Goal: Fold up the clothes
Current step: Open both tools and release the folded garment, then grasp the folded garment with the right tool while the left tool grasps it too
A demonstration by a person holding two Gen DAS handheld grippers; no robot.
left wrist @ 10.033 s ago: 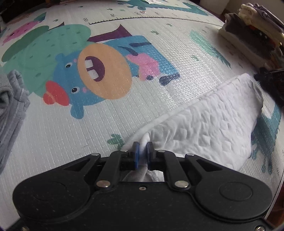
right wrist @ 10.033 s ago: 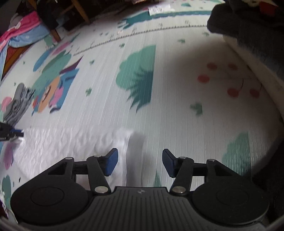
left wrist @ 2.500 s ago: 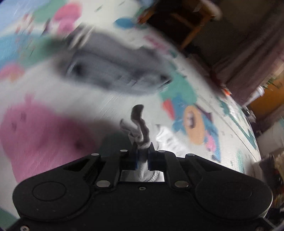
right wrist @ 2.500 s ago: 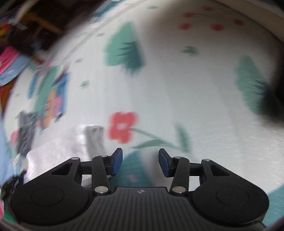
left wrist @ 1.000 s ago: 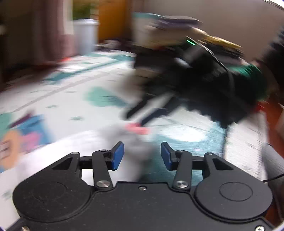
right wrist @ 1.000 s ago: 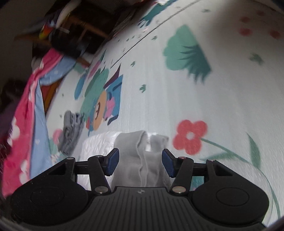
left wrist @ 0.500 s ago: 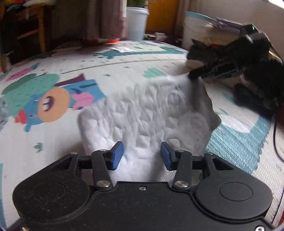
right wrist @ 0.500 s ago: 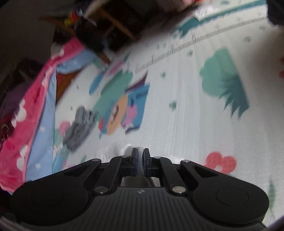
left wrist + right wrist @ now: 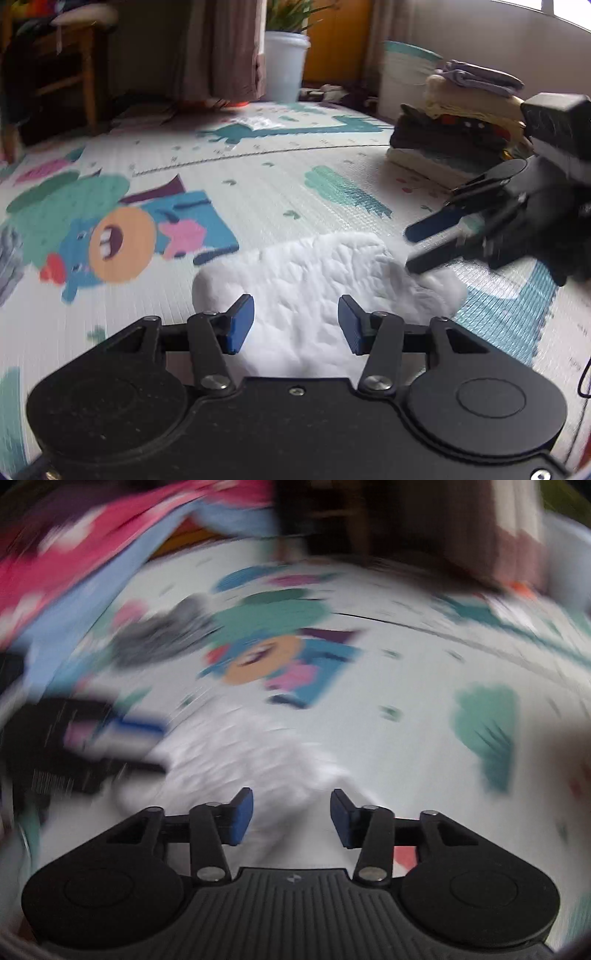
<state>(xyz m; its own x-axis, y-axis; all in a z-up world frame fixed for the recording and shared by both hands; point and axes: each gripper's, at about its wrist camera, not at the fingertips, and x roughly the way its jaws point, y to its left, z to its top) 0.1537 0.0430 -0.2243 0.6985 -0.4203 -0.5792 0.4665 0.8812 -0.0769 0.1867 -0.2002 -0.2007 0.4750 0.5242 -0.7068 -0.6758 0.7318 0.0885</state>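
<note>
left wrist view: both grippers' fingers spread apart over the white garment.

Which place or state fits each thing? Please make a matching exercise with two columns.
Things:
1. white quilted garment
2. stack of folded clothes
3. left claw
4. white plant pot

Places or states:
A. open, holding nothing
B. at the mat's far right edge
C. beside the brown curtain
D. lying on the mat between both claws

Pairs: 1-D, 2-B, 3-A, 4-C
</note>
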